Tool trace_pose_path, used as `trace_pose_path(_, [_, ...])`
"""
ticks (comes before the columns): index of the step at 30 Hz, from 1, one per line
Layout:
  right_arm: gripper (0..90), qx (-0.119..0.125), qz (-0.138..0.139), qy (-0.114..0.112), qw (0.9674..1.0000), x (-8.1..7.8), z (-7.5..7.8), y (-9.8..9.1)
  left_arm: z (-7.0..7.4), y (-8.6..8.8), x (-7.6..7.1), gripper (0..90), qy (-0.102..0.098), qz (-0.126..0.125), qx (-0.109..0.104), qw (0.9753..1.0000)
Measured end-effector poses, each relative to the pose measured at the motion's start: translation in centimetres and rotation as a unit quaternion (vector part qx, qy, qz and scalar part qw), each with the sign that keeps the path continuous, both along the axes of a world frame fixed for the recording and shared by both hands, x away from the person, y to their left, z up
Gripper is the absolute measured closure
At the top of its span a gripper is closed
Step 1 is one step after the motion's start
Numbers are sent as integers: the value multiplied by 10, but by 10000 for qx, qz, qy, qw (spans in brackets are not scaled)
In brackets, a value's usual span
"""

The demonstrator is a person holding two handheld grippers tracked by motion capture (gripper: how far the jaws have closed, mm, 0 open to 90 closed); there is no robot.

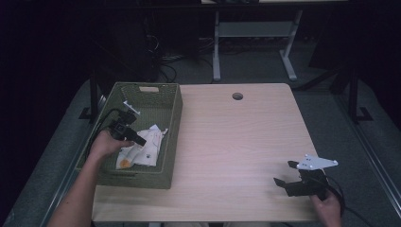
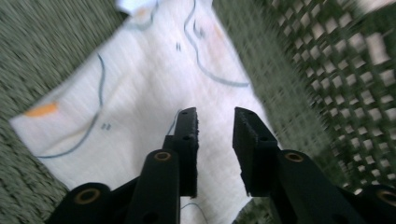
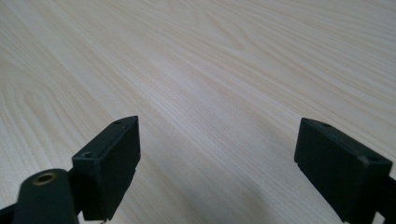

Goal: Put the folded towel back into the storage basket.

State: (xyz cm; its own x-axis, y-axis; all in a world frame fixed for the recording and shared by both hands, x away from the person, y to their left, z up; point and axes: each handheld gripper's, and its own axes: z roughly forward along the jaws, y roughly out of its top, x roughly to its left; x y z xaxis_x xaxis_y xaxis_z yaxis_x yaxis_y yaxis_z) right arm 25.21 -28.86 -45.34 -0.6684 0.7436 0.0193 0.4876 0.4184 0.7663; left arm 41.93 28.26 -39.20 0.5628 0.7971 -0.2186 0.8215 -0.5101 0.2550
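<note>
My left forearm comes in from the lower left, and my left hand [image 1: 105, 143] grips the left claw [image 1: 140, 140] angled forward and down. Its jaws stand a narrow gap apart with nothing pinched between the pads. My right hand [image 1: 328, 206] sits at the lower right, holding the right claw [image 1: 283, 173] low and nearly level, pointing left. Its jaws are spread wide with nothing between them.
</note>
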Motion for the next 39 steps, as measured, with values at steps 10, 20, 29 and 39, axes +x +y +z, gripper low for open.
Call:
trace_pose_path(10, [137,27,-15,-38,10000,1,2,-1,-29,-11,8,804,150,-48,1131,9935])
trace_pose_path(20, [137,34,11,2,10000,2,1,-2,-19,-2,15,794,-191,224,1084,9937])
trace_pose_path(29, [137,59,41,27,10000,3,0,-3,-30,2,18,797,10,284,1116,9933])
trace_pose_path(39, [137,50,34,116,9999,7,-4,-4,-16,2,13,740,-174,334,814,9960])
